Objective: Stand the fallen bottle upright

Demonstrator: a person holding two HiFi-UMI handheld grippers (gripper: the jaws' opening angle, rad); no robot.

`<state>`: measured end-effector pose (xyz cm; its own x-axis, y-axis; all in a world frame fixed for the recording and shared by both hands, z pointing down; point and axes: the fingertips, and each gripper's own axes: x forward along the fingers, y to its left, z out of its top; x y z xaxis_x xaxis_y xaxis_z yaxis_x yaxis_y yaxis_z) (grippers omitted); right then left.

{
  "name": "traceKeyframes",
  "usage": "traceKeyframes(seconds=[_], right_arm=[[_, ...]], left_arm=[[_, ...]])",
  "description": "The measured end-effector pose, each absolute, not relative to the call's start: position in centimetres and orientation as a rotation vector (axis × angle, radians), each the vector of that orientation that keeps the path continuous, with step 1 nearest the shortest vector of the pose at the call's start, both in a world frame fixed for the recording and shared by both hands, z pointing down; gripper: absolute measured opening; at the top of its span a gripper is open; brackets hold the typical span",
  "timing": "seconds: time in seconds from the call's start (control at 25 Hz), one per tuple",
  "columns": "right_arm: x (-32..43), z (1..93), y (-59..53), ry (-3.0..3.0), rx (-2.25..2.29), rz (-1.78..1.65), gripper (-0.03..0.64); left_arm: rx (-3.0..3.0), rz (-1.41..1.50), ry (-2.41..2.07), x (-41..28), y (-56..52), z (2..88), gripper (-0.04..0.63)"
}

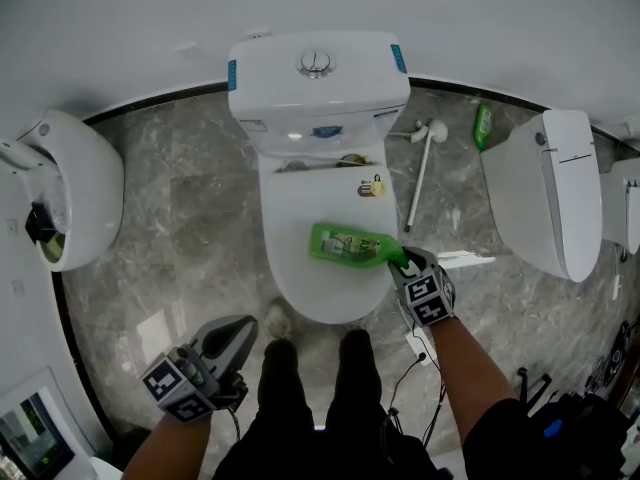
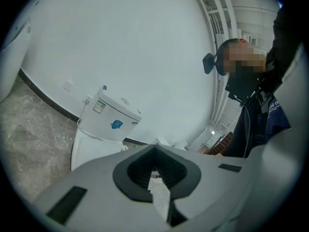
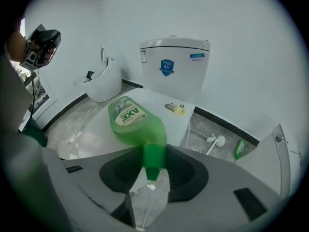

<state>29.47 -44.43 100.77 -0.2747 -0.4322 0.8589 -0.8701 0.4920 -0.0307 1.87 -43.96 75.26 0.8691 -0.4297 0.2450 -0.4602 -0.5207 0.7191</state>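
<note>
Bottle [image 1: 348, 245] lying on toilet lid [image 1: 300, 200], brush [image 1: 419, 181] on floor to its right

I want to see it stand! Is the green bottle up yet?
Not yet. Done: the right hand-held gripper is clamped on the neck of the green bottle. In hand: that grip only. Left: the bottle lies sideways on the toilet lid and needs tipping upright.

Toilet lid [image 1: 300, 208]: green bottle [image 1: 347, 245] lying on side. Marble floor [image 1: 190, 228]: white brush [image 1: 422, 173] lying.
</note>
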Motion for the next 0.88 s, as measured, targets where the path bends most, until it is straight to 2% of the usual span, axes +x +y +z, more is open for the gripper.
traceKeyframes(seconds=[0.88], right_arm=[[28.2,87.1,-47.3,-1.715,0.933,0.218,0.169]], left_arm=[[2.256,-0.101,-0.69,-2.0,-43.8,66.0,0.023]])
